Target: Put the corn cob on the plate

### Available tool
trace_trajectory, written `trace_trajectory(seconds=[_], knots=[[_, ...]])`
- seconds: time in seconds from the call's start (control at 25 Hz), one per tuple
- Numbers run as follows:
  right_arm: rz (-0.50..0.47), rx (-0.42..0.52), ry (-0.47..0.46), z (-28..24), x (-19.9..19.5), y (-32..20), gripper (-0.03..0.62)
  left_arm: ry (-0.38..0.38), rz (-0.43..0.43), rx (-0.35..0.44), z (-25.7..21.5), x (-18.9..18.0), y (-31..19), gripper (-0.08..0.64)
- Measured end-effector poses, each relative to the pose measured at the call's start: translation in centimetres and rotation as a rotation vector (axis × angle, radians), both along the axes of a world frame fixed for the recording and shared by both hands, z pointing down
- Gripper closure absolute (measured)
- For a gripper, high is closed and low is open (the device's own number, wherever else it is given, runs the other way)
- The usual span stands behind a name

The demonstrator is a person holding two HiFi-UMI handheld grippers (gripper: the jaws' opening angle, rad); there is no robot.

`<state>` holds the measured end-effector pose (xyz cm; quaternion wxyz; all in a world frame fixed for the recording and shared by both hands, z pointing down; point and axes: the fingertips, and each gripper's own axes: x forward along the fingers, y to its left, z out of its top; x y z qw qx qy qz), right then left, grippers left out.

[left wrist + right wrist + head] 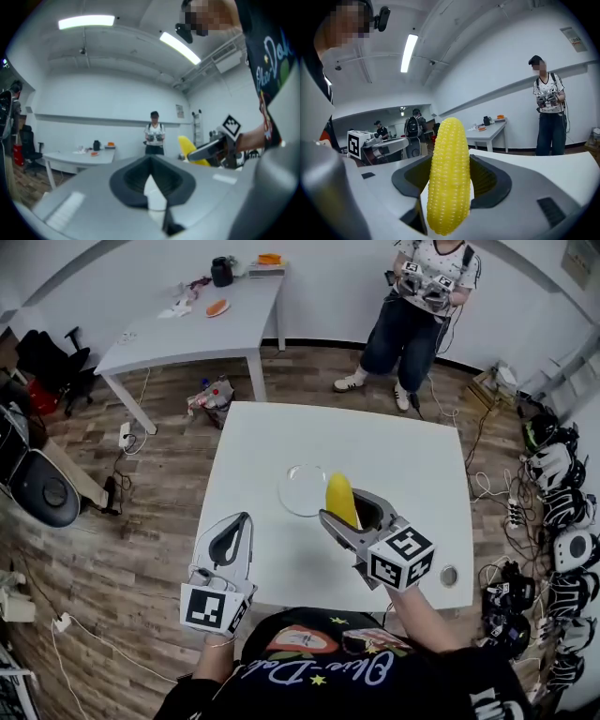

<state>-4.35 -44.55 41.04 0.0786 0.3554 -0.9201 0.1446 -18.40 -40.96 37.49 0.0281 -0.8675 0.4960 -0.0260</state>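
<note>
Right gripper [449, 190]: jaws clamped on the yellow corn cob [447, 173], which stands upright between them
Corn cob: held over the white table [412, 465]; in the head view it overlaps the right rim of the clear plate [296, 491]
Left gripper [242, 519]: jaws together, nothing between them; left of the plate, apart from it

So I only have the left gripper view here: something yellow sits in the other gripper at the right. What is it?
Observer: A yellow corn cob, upright, with the right gripper shut on it.
Operator: I can't see a plate. Is there one?
Observer: Yes, a clear glass plate lies on the white table. In the head view the cob overlaps its right rim.
Operator: And where is my gripper relative to it?
Observer: The left gripper is near the table's left edge, apart from the plate.
</note>
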Motion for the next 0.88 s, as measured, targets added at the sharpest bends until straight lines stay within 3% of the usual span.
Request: trace_trajectory(seconds=[0.44,0.88], knots=[[-0.024,-0.236,0.325,12.4,-4.4,-9.9,0.351,0.049,0.036,-0.08,2.9,-4.4,-7.3,0.574],[-0.055,-0.37,0.501,18.9,-5.5,-13.6,0.351,0.075,0.04,-0.135,4.9,-6.5,-10.5,0.574]])
